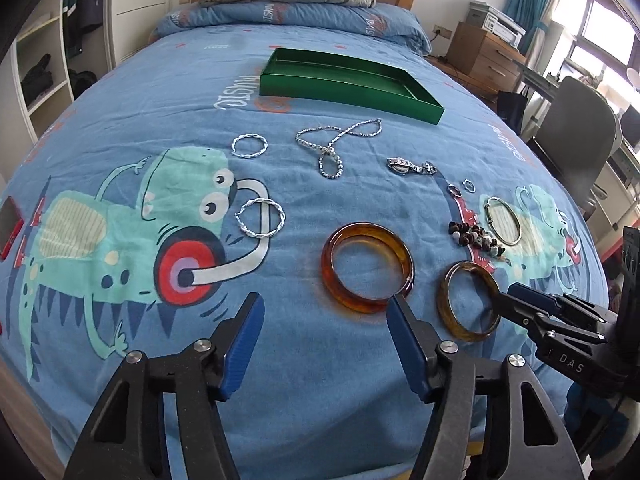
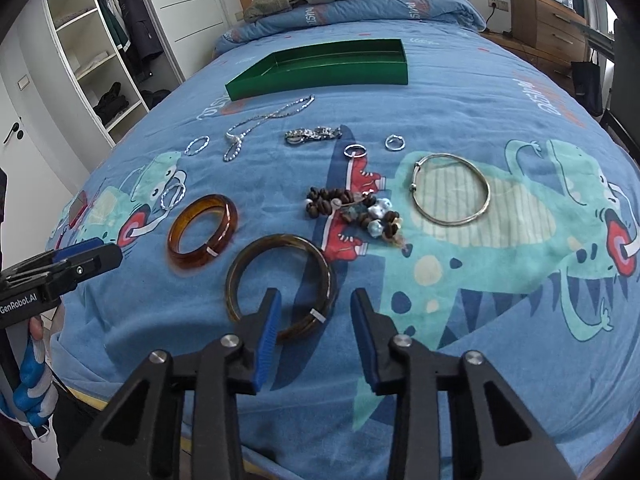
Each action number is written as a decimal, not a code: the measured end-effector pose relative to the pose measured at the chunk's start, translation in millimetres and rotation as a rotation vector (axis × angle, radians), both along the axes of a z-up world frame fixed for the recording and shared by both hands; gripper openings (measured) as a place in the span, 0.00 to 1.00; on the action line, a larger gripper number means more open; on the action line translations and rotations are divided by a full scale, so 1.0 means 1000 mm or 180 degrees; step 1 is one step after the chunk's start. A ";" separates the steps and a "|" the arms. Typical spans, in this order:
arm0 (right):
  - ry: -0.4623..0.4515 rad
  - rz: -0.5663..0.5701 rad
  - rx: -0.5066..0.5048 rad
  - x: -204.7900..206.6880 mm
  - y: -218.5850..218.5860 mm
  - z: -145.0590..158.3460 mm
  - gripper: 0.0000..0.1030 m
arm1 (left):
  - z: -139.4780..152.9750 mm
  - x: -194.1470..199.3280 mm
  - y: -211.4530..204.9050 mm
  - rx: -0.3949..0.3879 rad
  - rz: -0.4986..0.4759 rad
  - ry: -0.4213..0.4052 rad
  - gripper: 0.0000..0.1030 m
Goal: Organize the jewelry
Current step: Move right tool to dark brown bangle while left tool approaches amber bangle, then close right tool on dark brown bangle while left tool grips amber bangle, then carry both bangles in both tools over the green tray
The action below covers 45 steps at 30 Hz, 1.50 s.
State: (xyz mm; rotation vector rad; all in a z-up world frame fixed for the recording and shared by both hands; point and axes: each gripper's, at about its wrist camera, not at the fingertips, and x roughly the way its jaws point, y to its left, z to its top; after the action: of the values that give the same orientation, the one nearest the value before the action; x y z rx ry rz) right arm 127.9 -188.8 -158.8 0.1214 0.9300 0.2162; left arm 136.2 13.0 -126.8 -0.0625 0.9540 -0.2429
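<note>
Jaws of the right gripper (image 2: 316, 320) are standing apart over the near rim of the dark amber resin bangle (image 2: 280, 286) lying on the blue bedspread (image 2: 460, 380); straddling that rim squarely before squeezing should help.

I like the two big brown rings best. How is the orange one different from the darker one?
The orange bangle is a bright, see-through amber; the darker bangle is murky olive-brown. The orange bangle has a broader band, while the darker bangle looks thinner. The darker bangle lies right at the right claw, with its near rim between the fingers; the orange bangle sits beside the left claw's tip. Both lie flat on the blue bedspread, and each has a small white tag.
</note>
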 end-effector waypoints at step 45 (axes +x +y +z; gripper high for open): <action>-0.0863 -0.0028 -0.0334 0.034 -0.013 0.074 0.08 | 0.044 0.049 -0.021 0.0724 0.0146 -0.0567 0.09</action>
State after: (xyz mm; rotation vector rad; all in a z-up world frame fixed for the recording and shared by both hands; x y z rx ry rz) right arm 161.8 -201.4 -84.4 -0.0013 0.6690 0.1704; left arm 185.3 -7.7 -82.6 0.1441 0.7967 -0.0944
